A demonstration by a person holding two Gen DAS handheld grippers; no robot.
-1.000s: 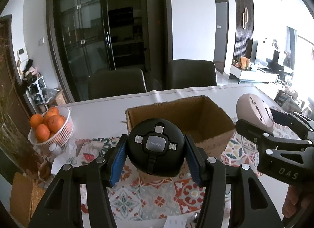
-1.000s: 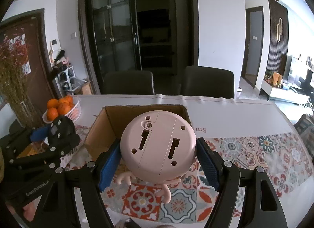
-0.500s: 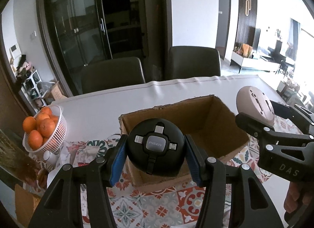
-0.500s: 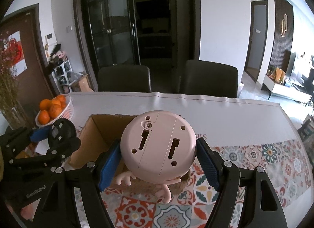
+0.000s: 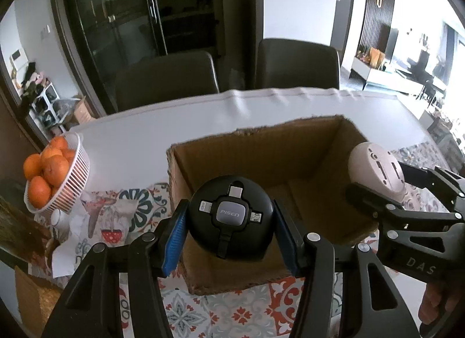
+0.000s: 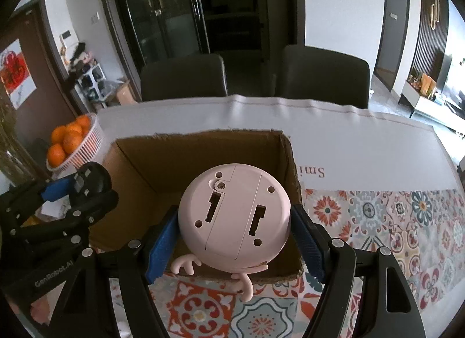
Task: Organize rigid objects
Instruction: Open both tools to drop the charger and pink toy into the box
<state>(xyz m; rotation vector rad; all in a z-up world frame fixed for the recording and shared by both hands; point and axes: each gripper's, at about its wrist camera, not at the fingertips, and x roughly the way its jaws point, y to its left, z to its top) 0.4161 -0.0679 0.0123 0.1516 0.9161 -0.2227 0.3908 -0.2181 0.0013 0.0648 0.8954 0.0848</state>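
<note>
My left gripper [image 5: 231, 221] is shut on a round black PISEN cable case [image 5: 231, 214] and holds it over the near left rim of an open cardboard box [image 5: 270, 157]. My right gripper [image 6: 234, 227] is shut on a round pink toy [image 6: 234, 216] with small pink limbs, held over the near edge of the same box [image 6: 203, 157]. The box looks empty inside. The right gripper and pink toy [image 5: 376, 169] show at the right of the left wrist view. The left gripper and black case [image 6: 90, 182] show at the left of the right wrist view.
A white basket of oranges [image 5: 49, 172] stands left of the box, also in the right wrist view [image 6: 72, 140]. The table carries a patterned runner [image 6: 392, 221] and a white cover [image 5: 232, 111]. Two dark chairs [image 6: 252, 76] stand behind the table.
Both grippers have moved forward and higher over the box with their objects still gripped. The box interior now shows more fully in both views.
</note>
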